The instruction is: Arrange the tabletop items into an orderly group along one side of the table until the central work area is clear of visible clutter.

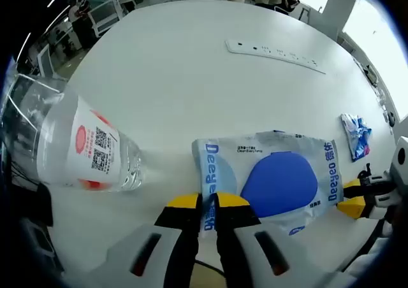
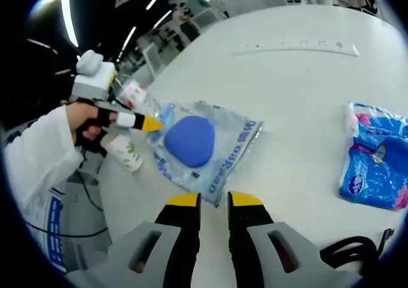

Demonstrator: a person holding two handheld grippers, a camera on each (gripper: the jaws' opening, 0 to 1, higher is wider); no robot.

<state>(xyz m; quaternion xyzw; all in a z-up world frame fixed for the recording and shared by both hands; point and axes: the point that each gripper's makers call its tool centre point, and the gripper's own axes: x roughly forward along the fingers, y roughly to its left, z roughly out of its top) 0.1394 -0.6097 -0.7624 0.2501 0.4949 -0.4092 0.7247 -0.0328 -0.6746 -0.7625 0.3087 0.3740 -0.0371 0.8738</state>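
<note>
Wet-wipe pack (image 1: 271,180) with a blue oval lid lies flat on the white counter (image 1: 191,78), near one edge. Left gripper (image 1: 208,202) has its yellow-tipped jaws clamped on the pack's edge seam. Right gripper (image 2: 215,200) sits just beside the pack's opposite edge, jaws slightly apart with nothing between them. A clear water bottle (image 1: 83,144) lies on its side next to the pack. A blue tissue packet (image 2: 376,157) rests apart from the pack, and a white power strip (image 1: 274,53) lies toward the far edge.
</note>
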